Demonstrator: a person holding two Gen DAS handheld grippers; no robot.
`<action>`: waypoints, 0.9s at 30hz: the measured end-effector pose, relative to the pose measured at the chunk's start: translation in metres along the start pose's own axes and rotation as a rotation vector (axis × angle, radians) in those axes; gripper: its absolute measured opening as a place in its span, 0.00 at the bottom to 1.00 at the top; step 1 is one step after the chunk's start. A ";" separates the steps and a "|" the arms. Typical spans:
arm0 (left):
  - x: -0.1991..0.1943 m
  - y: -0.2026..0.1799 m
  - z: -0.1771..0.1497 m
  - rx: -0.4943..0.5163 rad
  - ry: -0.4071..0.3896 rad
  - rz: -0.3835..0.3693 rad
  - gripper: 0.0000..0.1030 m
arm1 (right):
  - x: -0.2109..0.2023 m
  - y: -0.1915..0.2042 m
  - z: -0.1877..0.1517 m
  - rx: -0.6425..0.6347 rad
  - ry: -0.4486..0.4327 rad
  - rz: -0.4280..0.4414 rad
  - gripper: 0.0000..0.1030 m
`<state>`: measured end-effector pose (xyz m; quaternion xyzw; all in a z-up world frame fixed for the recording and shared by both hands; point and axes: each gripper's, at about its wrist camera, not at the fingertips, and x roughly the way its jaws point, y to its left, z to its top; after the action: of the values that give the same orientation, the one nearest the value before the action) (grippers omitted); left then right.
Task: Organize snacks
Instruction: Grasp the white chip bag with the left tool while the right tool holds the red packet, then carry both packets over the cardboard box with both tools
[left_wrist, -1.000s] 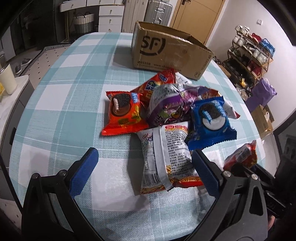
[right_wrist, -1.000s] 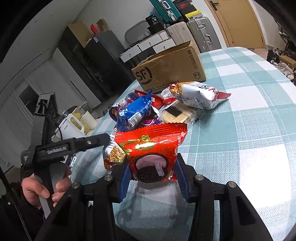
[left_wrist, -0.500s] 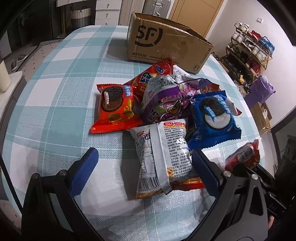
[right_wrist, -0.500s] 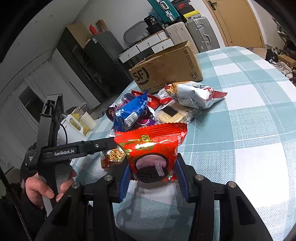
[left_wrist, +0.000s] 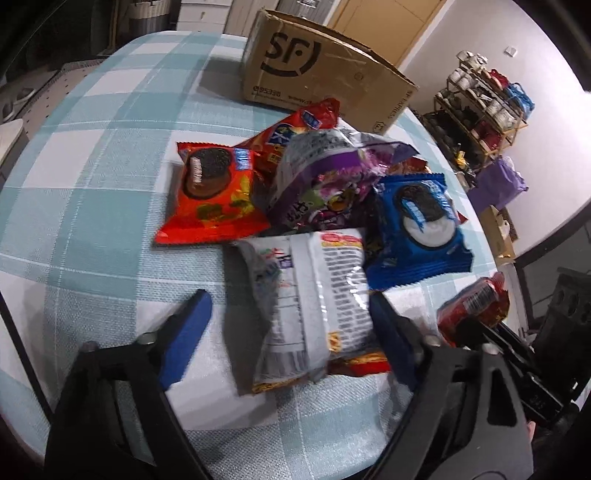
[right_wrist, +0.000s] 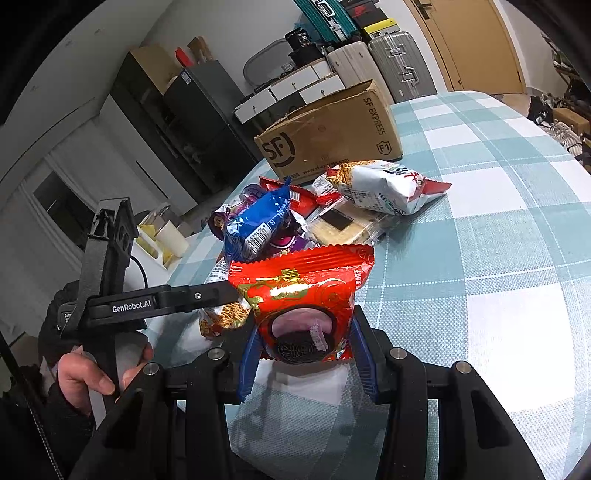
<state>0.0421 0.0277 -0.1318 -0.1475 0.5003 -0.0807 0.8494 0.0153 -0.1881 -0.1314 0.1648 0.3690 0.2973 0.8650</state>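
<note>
A pile of snack packets lies on the checked table: a white noodle packet (left_wrist: 314, 295), a blue cookie packet (left_wrist: 421, 229), an orange cookie packet (left_wrist: 210, 199) and a purple bag (left_wrist: 325, 181). My left gripper (left_wrist: 291, 314) is open, its blue fingers on either side of the white noodle packet. My right gripper (right_wrist: 306, 354) is shut on a red cookie packet (right_wrist: 303, 291) and holds it above the table; that packet also shows in the left wrist view (left_wrist: 476, 302).
An open brown SF cardboard box (left_wrist: 317, 70) stands behind the pile, also in the right wrist view (right_wrist: 332, 136). Another white noodle packet (right_wrist: 380, 184) and a flat cracker pack (right_wrist: 343, 225) lie near it. A shelf with cups (left_wrist: 487, 107) stands beyond the table.
My left gripper has moved forward and down over the white noodle packet, which now lies between its fingers. My right gripper still holds the red packet in about the same place.
</note>
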 end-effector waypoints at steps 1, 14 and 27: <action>0.001 -0.001 0.000 0.006 0.000 -0.009 0.64 | 0.000 0.001 0.000 -0.002 -0.001 -0.001 0.44; -0.010 -0.007 -0.005 0.081 -0.052 -0.034 0.39 | -0.005 0.013 0.003 -0.030 -0.003 -0.014 0.44; -0.048 0.000 -0.009 0.074 -0.129 -0.040 0.39 | -0.010 0.036 0.017 -0.097 -0.029 -0.011 0.44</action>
<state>0.0105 0.0402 -0.0961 -0.1307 0.4383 -0.1063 0.8829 0.0077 -0.1680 -0.0965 0.1249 0.3423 0.3076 0.8790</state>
